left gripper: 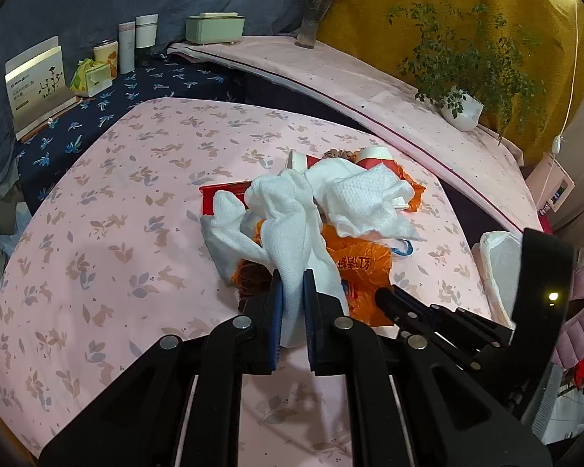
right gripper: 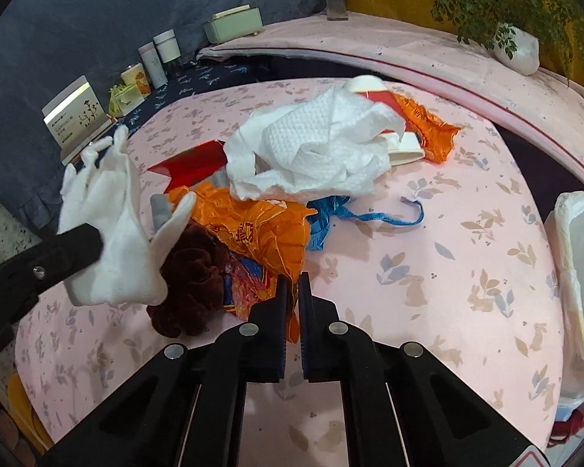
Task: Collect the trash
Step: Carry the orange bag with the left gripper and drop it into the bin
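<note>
Right now the left gripper (left gripper: 292,278) is clamped on a white cloth (left gripper: 292,233) — seen from the right wrist it looks like a glove (right gripper: 113,233) held just above the table (right gripper: 428,272). Just beside it the right gripper (right gripper: 292,284) has its jaws together on the edge of the orange bag (right gripper: 261,233), which lies crumpled at its tips with a brown scrunchie (right gripper: 194,272) touching it on the left. Beyond the bag lie a crumpled paper towel (right gripper: 323,148), a blue string (right gripper: 370,216) and red card (right gripper: 190,165) — all in one heap mid-table.
</note>
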{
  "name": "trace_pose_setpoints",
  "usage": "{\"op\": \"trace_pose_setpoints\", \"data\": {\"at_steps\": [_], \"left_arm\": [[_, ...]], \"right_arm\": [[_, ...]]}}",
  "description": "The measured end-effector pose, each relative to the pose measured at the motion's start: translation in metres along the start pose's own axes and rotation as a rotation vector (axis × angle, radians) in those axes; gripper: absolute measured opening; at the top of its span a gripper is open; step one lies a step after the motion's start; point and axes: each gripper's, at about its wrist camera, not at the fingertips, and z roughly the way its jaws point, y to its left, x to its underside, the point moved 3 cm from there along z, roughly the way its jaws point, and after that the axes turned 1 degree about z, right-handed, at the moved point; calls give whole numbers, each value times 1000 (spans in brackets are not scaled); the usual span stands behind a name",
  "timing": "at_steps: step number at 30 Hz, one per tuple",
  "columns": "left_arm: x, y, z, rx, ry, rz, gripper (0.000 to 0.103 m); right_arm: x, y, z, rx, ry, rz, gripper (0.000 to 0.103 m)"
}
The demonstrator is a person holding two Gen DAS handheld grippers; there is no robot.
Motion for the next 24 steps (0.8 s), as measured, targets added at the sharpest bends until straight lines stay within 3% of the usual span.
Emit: {"op": "trace_pose_setpoints", "data": {"at_steps": [13, 24], "left_arm": [[-5, -46, -37, 54, -49, 50, 10], [-16, -120, -48, 120, -74, 141, 10]], "right_arm": [[-26, -45, -107, 63, -207, 68, 4], [-30, -106, -158, 138, -301, 133, 4]]}}
